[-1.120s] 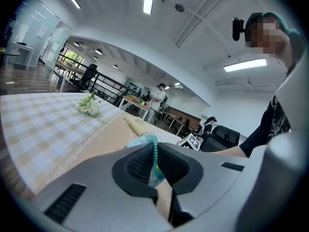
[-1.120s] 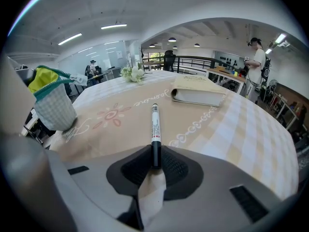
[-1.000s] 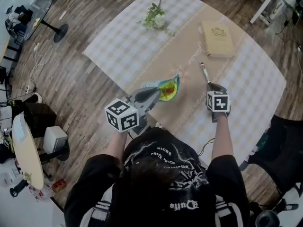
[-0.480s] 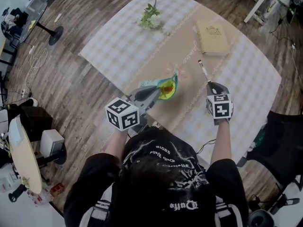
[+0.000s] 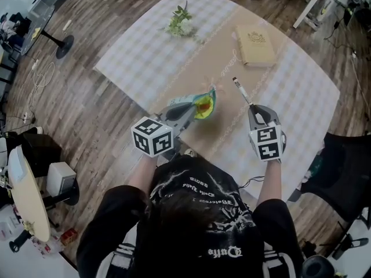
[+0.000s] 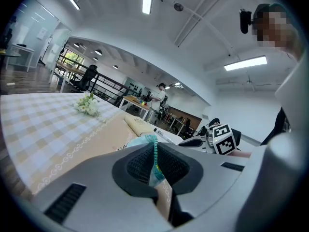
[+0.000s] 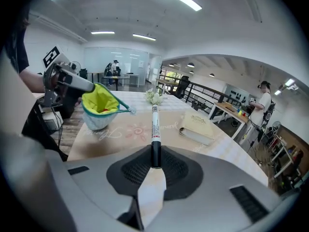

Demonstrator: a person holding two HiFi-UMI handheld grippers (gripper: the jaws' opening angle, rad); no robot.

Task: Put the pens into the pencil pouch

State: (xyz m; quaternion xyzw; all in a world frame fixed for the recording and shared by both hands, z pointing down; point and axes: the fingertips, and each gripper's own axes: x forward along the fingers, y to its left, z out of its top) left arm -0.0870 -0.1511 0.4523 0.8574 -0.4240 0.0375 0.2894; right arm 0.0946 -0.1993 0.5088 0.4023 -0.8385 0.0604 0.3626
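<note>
Right gripper point(image 5: 254, 108) has come up toward the head camera since a second ago, so its marker cube looks bigger and sits lower in the frame now, and the pen tip has swung a bit left toward the pouch. Left one hasn't budged. The right jaws are narrow and clamped on the black end of a white marker pen point(image 5: 240, 89), which sticks straight out past the fingertips, up off the table, right of centre in the head view. The left gripper point(image 5: 186, 111) has its jaws nearly together, pinching the teal zipper edge of the pencil pouch point(image 5: 203, 104) just left of centre. In the right gripper view the pouch's mouth gapes open at upper left, showing yellow lining with something red inside. Pen and pouch are near each other but apart, with bare beige table runner point(image 5: 223, 117) between them. Further up the checked tablecloth point(image 5: 145, 57) there's a tan book point(image 5: 254, 45) at upper right and a small bunch of white flowers point(image 5: 179, 23) at top centre.
</note>
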